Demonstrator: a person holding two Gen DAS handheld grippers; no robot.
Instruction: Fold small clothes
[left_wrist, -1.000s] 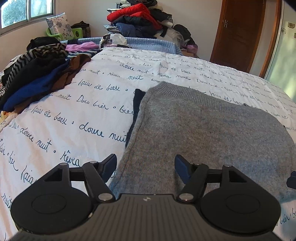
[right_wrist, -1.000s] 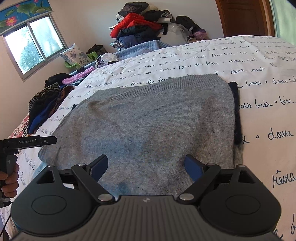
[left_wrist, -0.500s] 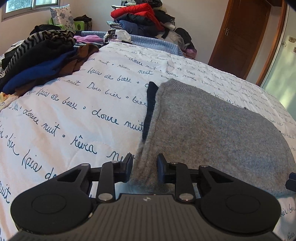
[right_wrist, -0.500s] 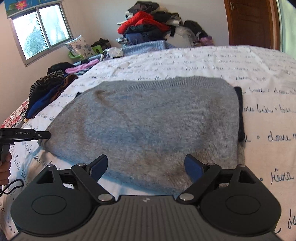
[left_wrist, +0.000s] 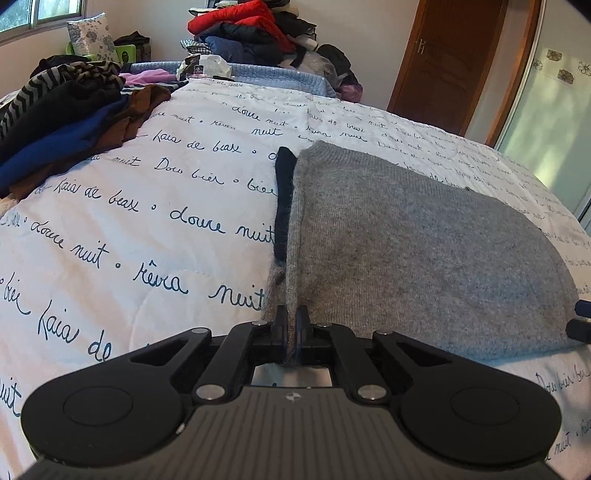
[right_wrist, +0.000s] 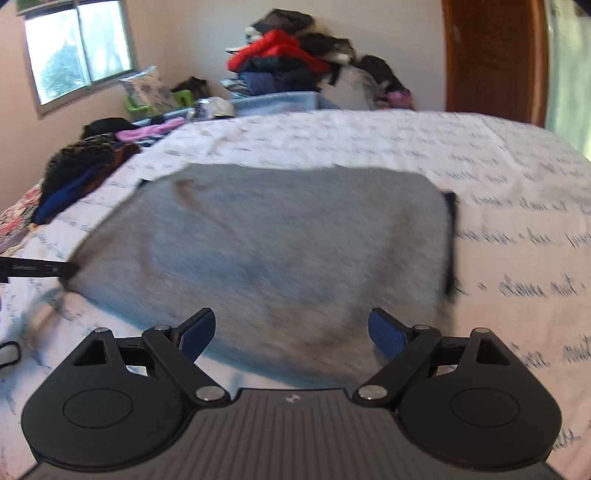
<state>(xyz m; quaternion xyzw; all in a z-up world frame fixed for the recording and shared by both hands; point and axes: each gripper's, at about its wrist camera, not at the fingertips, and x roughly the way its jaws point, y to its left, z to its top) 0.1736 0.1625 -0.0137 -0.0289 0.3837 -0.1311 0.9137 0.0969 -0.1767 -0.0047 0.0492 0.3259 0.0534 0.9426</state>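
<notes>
My left gripper (left_wrist: 291, 325) has just clamped onto the near left corner of the grey sweater (left_wrist: 406, 251), which lies flat on the bedspread (left_wrist: 147, 221). My right gripper (right_wrist: 291, 332) hangs spread wide over the near edge, gripping nothing; it needs its corner before I fold

right gripper (right_wrist: 291, 328) hovers wide open over the near edge of the grey sweater (right_wrist: 280, 236) on the bedspread (right_wrist: 517, 177).
</notes>
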